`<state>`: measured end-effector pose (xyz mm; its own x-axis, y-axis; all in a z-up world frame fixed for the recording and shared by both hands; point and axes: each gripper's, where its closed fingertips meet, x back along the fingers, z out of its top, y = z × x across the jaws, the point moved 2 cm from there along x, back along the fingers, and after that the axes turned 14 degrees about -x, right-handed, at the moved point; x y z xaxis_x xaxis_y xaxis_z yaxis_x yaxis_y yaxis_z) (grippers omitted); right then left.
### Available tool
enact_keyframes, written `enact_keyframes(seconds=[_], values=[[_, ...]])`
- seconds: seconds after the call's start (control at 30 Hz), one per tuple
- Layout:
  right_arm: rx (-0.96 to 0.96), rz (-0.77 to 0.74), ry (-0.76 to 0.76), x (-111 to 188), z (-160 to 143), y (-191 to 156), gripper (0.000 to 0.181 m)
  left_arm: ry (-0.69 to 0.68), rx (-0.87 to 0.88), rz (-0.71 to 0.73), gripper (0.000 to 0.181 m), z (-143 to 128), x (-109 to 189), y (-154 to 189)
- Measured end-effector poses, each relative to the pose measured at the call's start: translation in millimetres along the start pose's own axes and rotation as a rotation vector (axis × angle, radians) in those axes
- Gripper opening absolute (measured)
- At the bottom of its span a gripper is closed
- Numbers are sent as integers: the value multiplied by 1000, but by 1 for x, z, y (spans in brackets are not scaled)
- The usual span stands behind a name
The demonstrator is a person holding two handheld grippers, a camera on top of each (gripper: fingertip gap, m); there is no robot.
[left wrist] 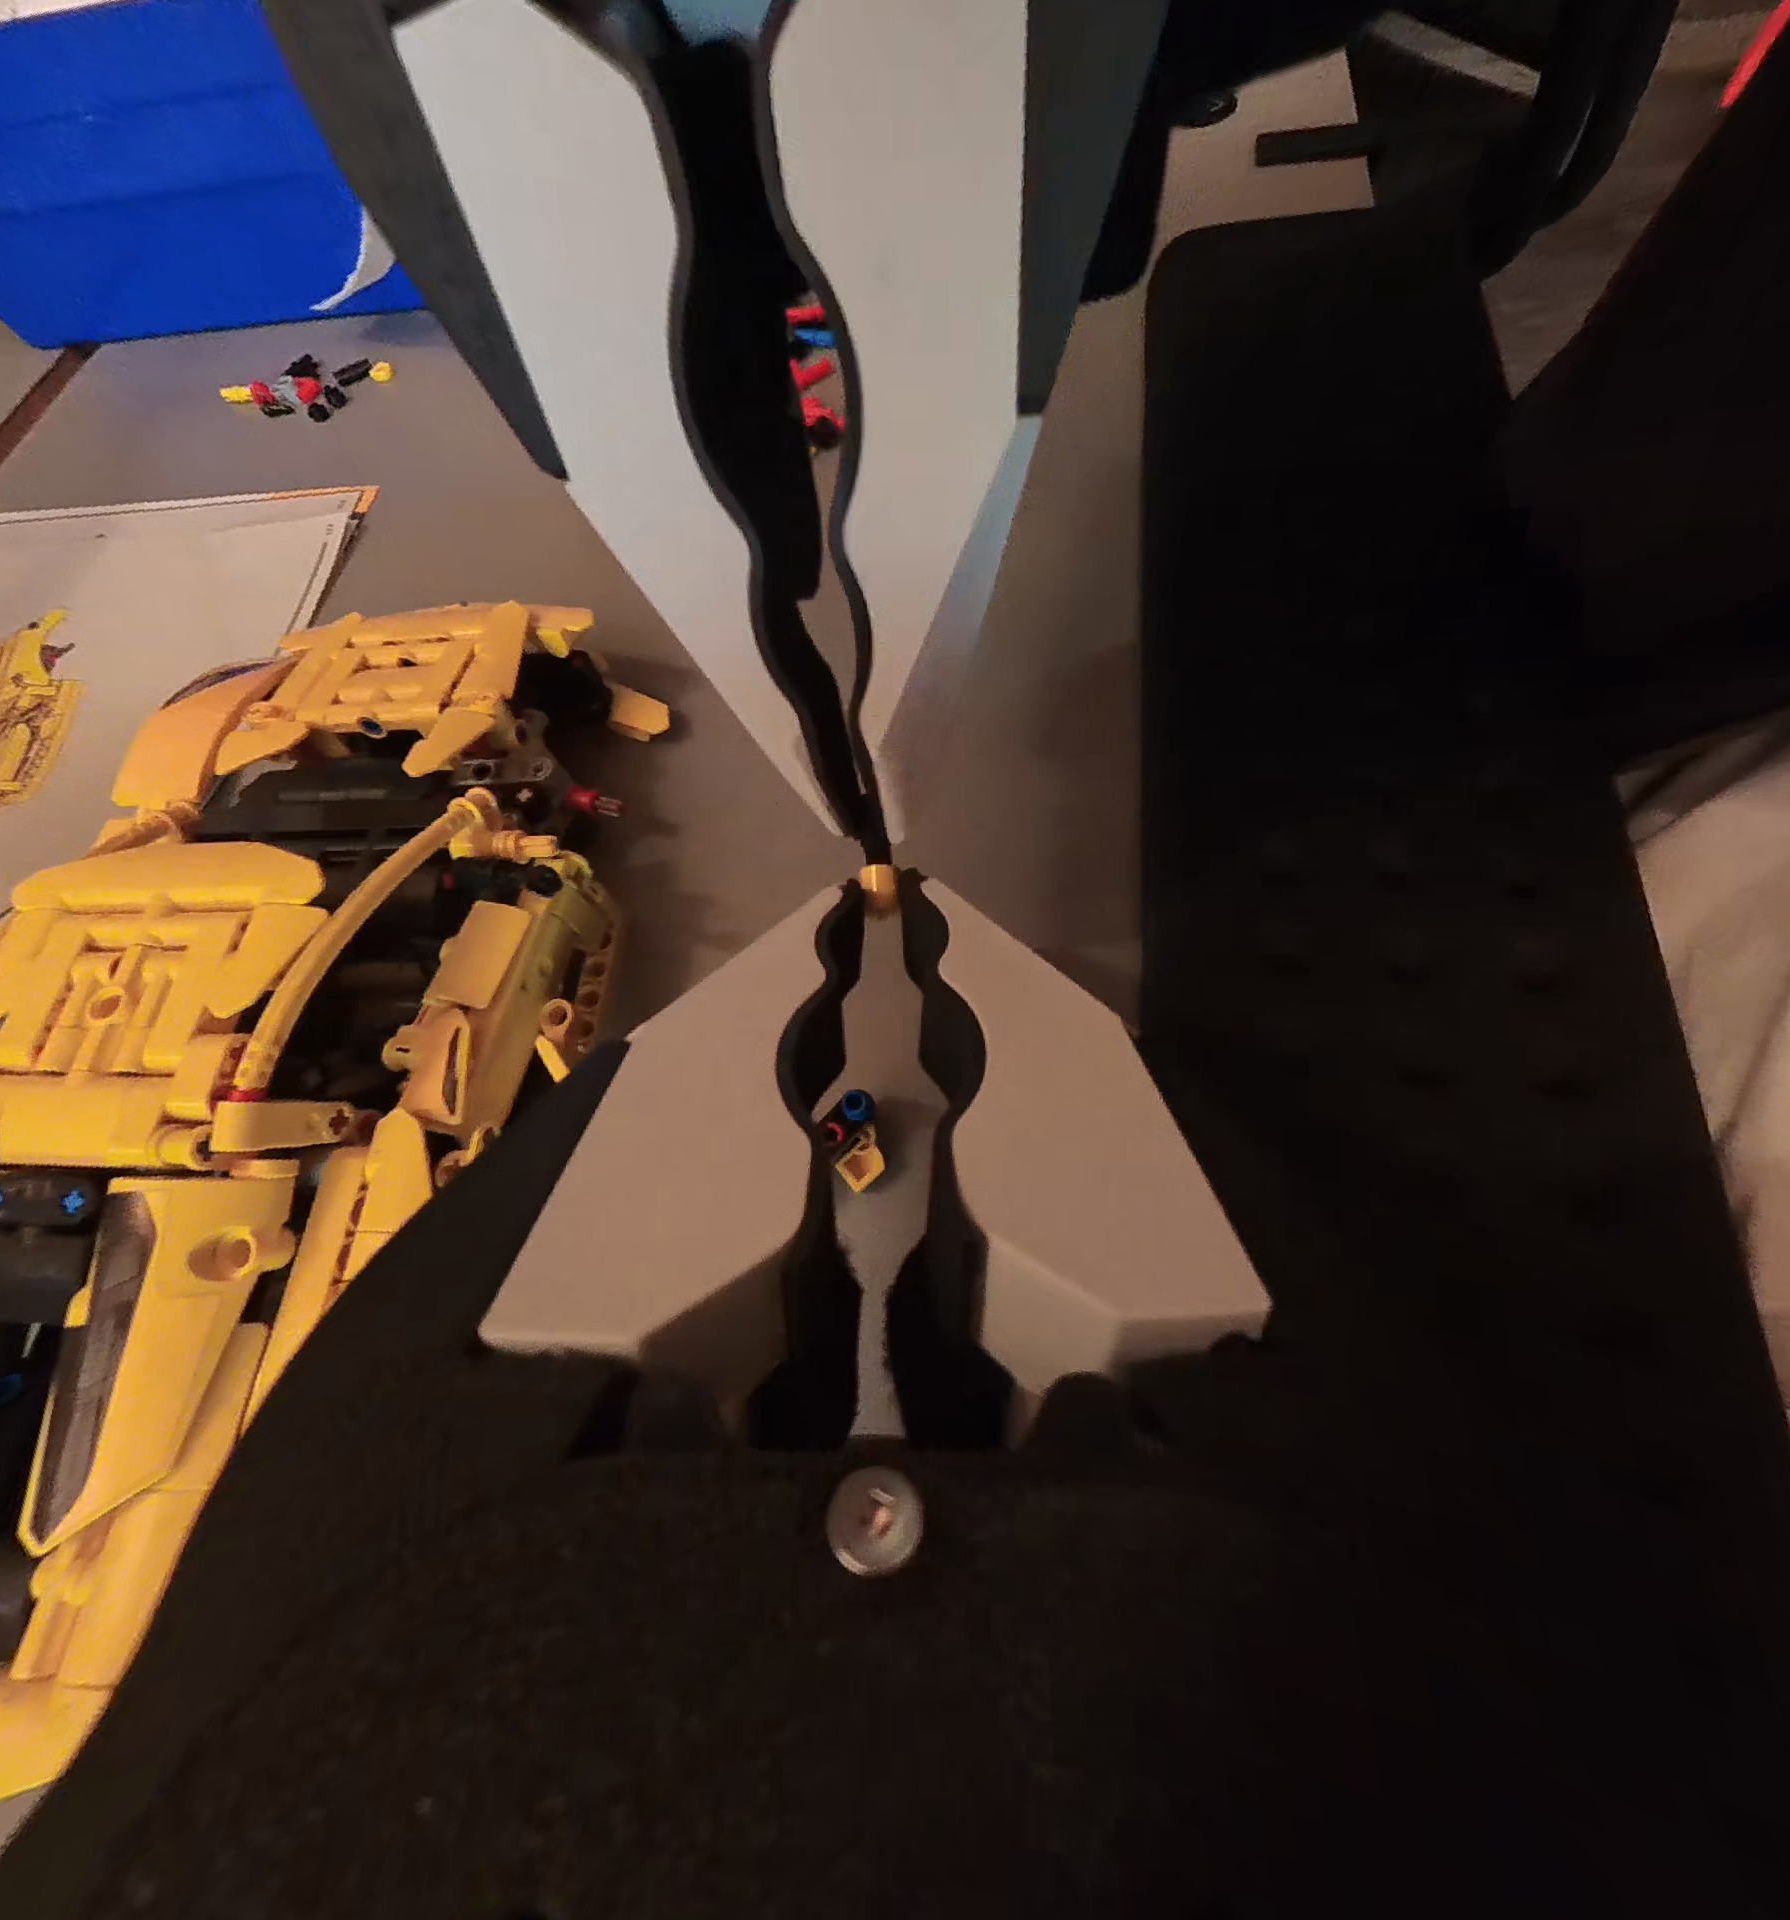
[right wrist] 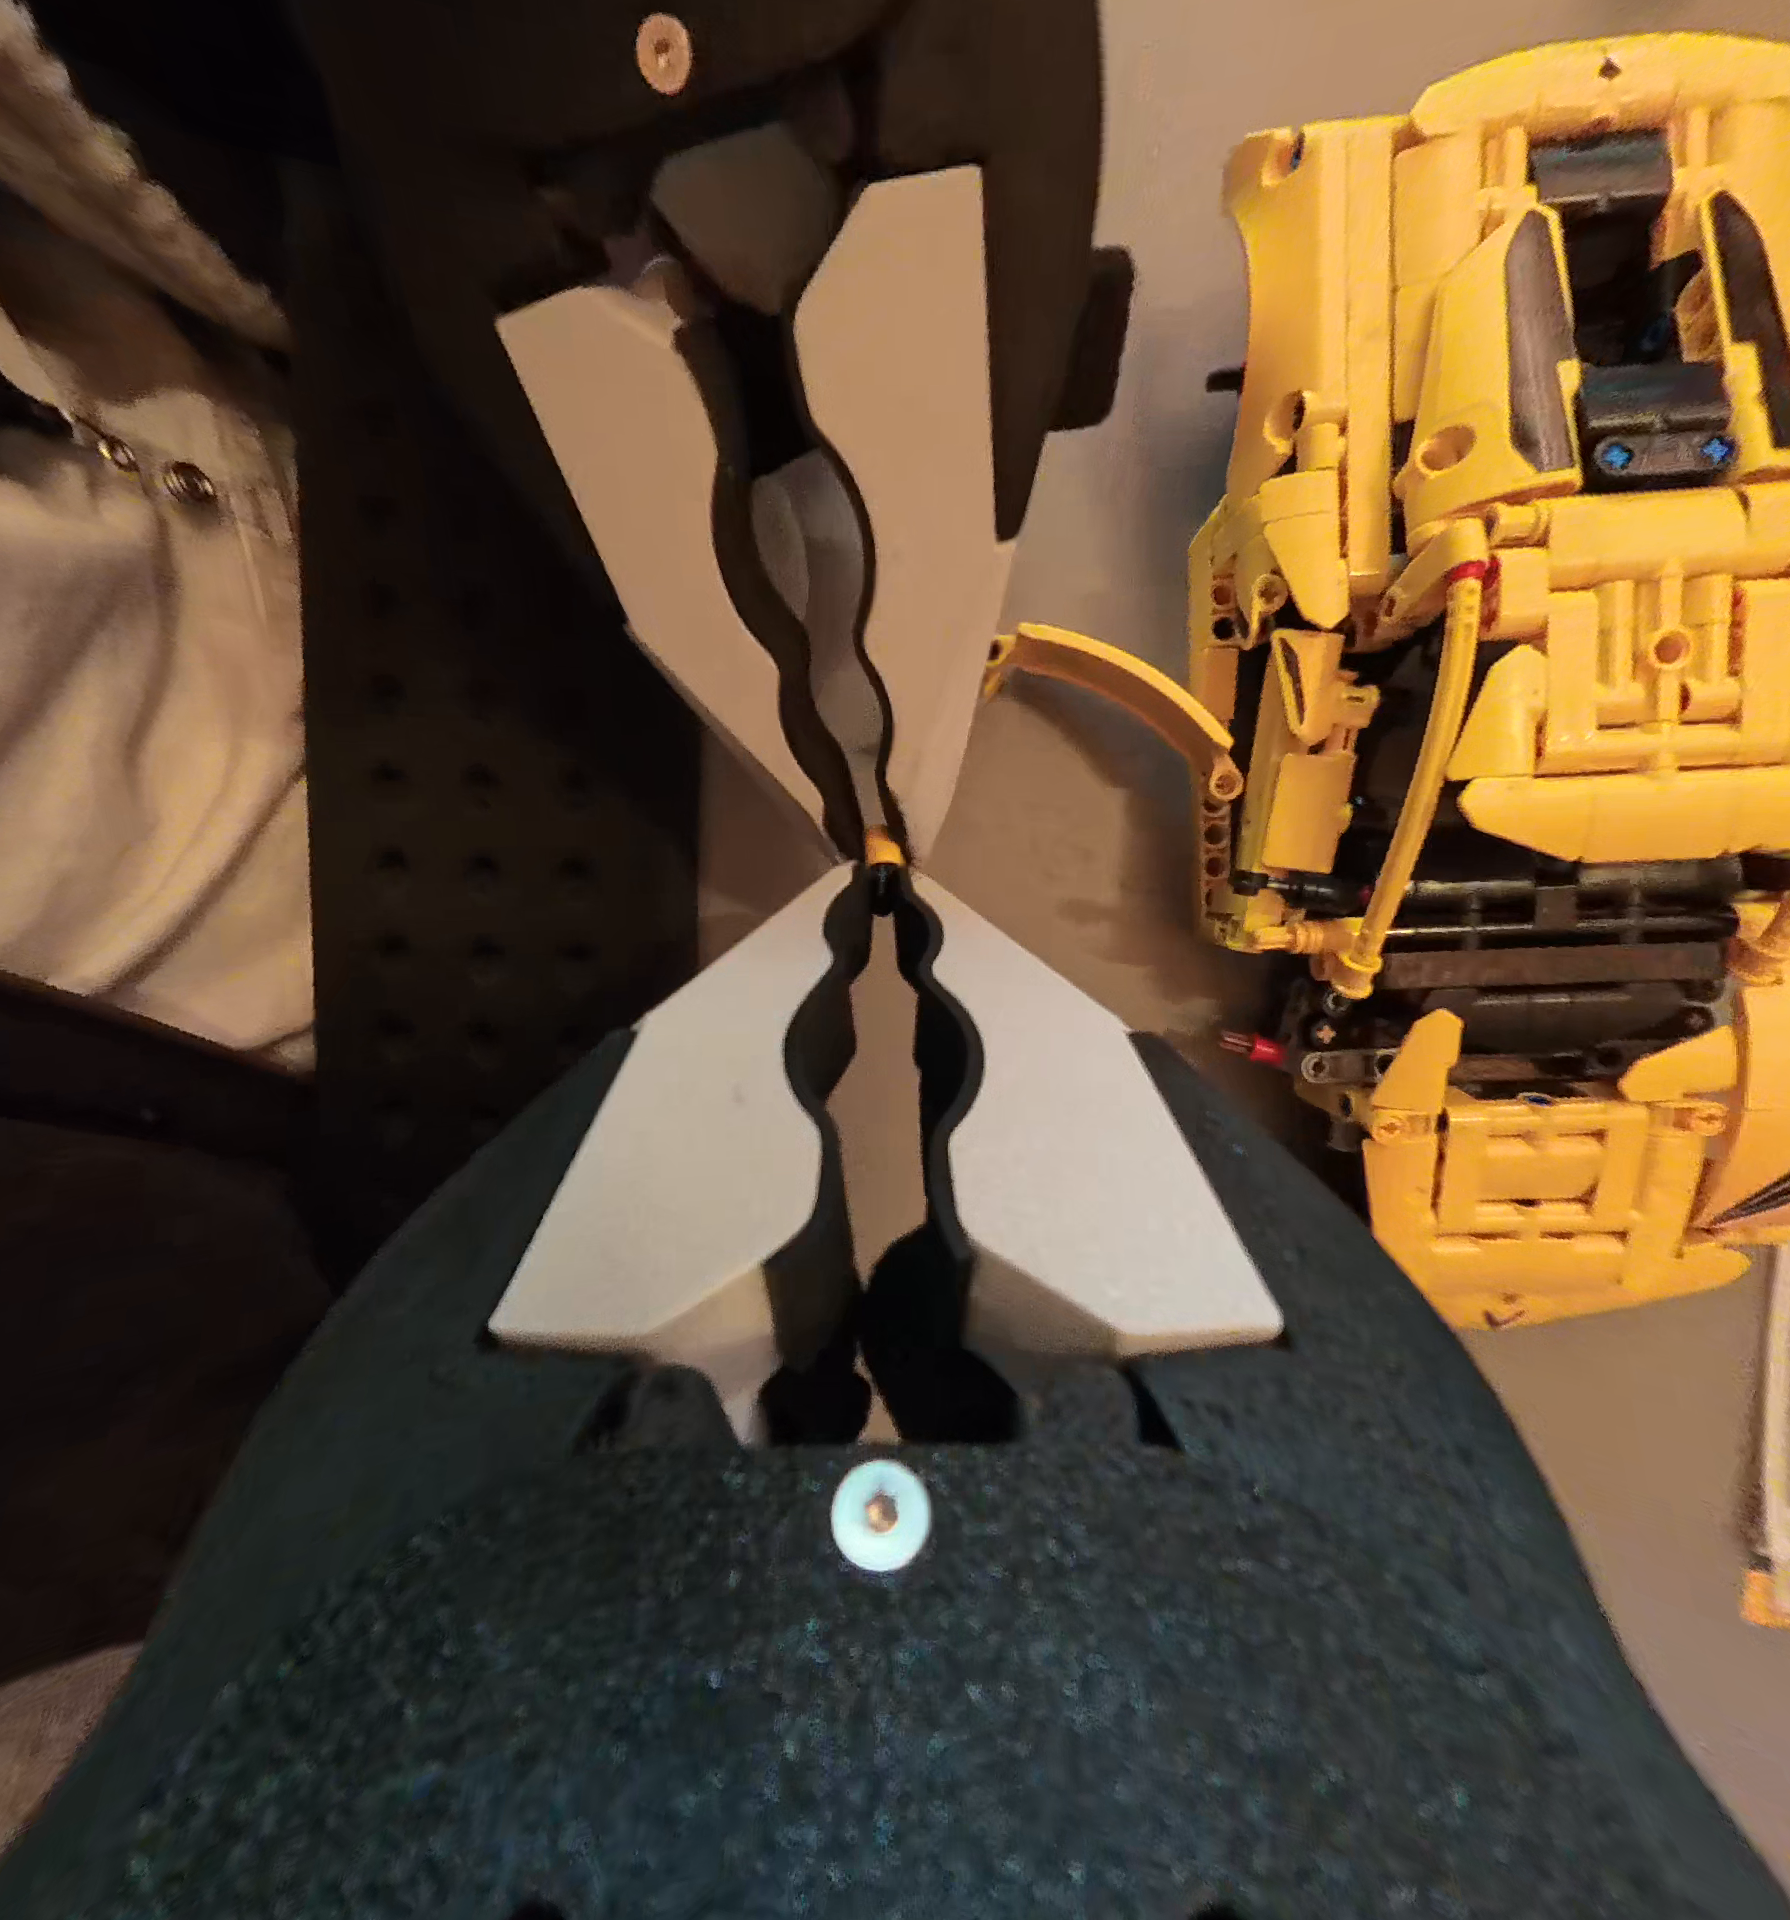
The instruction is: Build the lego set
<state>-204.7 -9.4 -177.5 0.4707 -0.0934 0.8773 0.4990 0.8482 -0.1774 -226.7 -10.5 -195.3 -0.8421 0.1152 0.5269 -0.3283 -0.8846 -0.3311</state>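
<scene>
My left gripper (left wrist: 877, 891) is shut on a small yellow bush (left wrist: 878, 879). My right gripper (right wrist: 876, 885) is shut on a short black pin (right wrist: 878, 889). The two grippers meet tip to tip above the table, and the pin's end sits at the bush (right wrist: 883, 844). In the left wrist view the right gripper (left wrist: 863, 829) comes in from the top. In the right wrist view the left gripper (right wrist: 875, 831) comes in from the top. The partly built yellow lego car (left wrist: 247, 1039) lies left of the grippers in the left wrist view and to the right in the right wrist view (right wrist: 1545, 675).
A small blue, red and yellow piece (left wrist: 856, 1135) lies on the table under my left gripper. Loose pins (left wrist: 309, 384) and red and blue pins (left wrist: 813, 353) lie farther off. An instruction booklet (left wrist: 164, 582) and a blue box (left wrist: 143, 166) are beyond the car. A person's pale clothing (right wrist: 91, 675) is close. Only a small space, under 4 cm, lies between the two pairs of fingers.
</scene>
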Motion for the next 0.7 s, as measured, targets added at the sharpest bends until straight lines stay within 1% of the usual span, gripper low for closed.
enact_keyframes(seconds=[0.1,0.27,0.37,0.5,0.7], values=[[-49,33,111,7,3,2,2,54,46,5,7,4,4,-5],[-280,221,485,25,12,6,3,231,210,-26,7,18,21,-17],[-344,234,619,28,15,6,3,273,248,-34,7,21,25,-21],[-367,217,667,28,15,4,3,290,265,-46,7,21,26,-21],[-401,246,665,25,13,5,3,280,280,-67,7,19,23,-19]])
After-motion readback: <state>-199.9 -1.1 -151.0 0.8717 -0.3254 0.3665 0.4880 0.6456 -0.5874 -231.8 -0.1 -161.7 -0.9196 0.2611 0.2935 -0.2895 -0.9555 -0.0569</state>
